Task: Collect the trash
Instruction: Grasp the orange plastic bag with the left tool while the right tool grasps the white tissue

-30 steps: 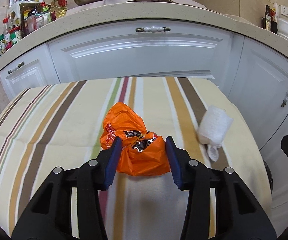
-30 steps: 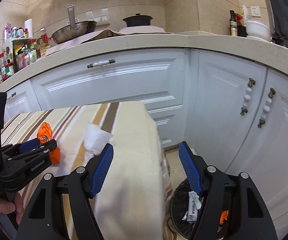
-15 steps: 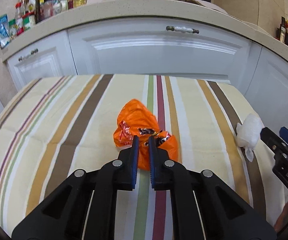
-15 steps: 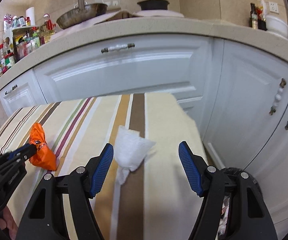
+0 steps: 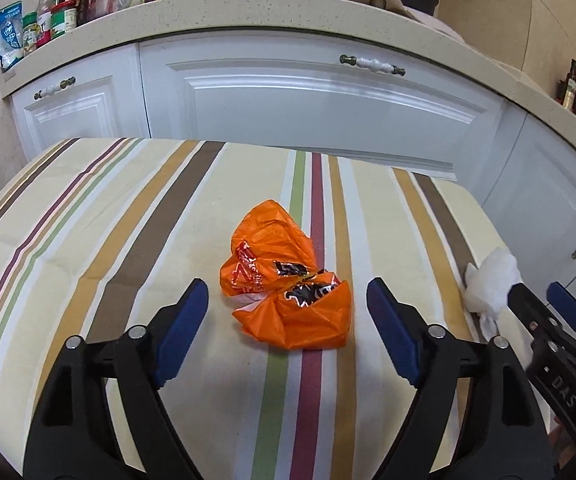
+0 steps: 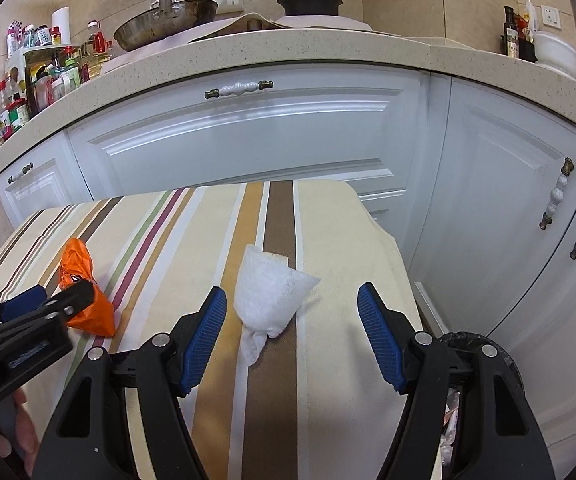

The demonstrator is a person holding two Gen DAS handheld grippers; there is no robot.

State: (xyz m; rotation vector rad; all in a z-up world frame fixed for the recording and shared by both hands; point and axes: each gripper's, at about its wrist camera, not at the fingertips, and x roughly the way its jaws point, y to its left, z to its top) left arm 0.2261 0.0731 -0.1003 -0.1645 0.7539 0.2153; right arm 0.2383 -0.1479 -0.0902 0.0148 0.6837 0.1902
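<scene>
A crumpled orange wrapper (image 5: 288,286) lies on the striped tablecloth (image 5: 128,220); it also shows in the right wrist view (image 6: 84,292). My left gripper (image 5: 288,332) is open, its blue pads on either side of the wrapper's near end, holding nothing. A crumpled white tissue (image 6: 268,292) lies near the table's right edge, also seen in the left wrist view (image 5: 489,284). My right gripper (image 6: 291,336) is open around the tissue's near end, not touching it. A black-lined trash bin (image 6: 475,360) stands on the floor right of the table, mostly hidden behind my right finger.
White kitchen cabinets (image 6: 248,132) stand close behind the table under a speckled counter (image 6: 288,46) with a pan, a pot and bottles. The table's right edge (image 6: 403,280) drops off just right of the tissue.
My left gripper was shut on the wrapper's near edge half a second ago and has opened wide; the wrapper stays on the cloth. My right gripper has swung left from the bin to the tissue.
</scene>
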